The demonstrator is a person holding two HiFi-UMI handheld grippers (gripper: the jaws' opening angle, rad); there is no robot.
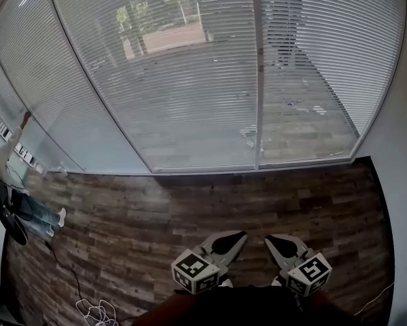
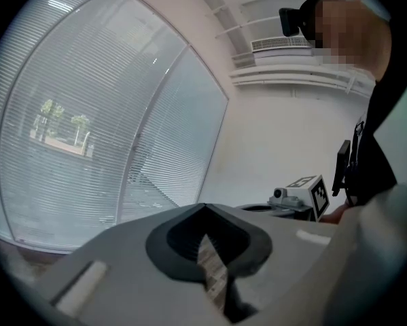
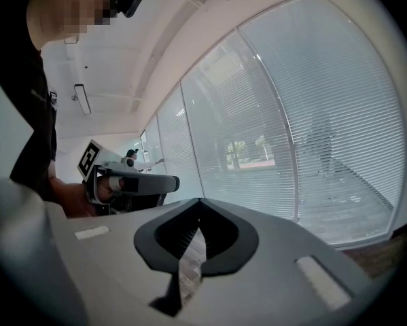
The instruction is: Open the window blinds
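Jaws on both grippers are pressed together with nothing between them. In the left gripper view the left gripper [image 2: 203, 206] shows its two grey halves meeting at the tip, with only a thin slit behind it where the floor shows through. The right gripper view shows the right gripper [image 3: 200, 201] closed in the same way.

From the head view, the left gripper [image 1: 240, 236] and the right gripper [image 1: 270, 238] sit side by side, near each other but not touching. They are held low and close in front of the person's body. Both point forward at the window and nearly level, with tips angled slightly inward toward one another. Each carries its marker cube [image 1: 196, 271] at the rear, nearest the body.

The window blinds [image 1: 189, 80] hang fully lowered over the glass panes ahead, well apart from both grippers. A broad band of wood-plank floor [image 1: 189, 209] lies between them. The slats stand partly tilted, so trees and paved ground outside show through in stripes. A vertical frame post [image 1: 259, 100] divides the panes roughly in line with the right gripper.

At the far left another person [image 1: 6, 165] stands by the adjoining pane with one arm raised to its blinds. A white cable [image 1: 94, 311] lies coiled on the floor at lower left.
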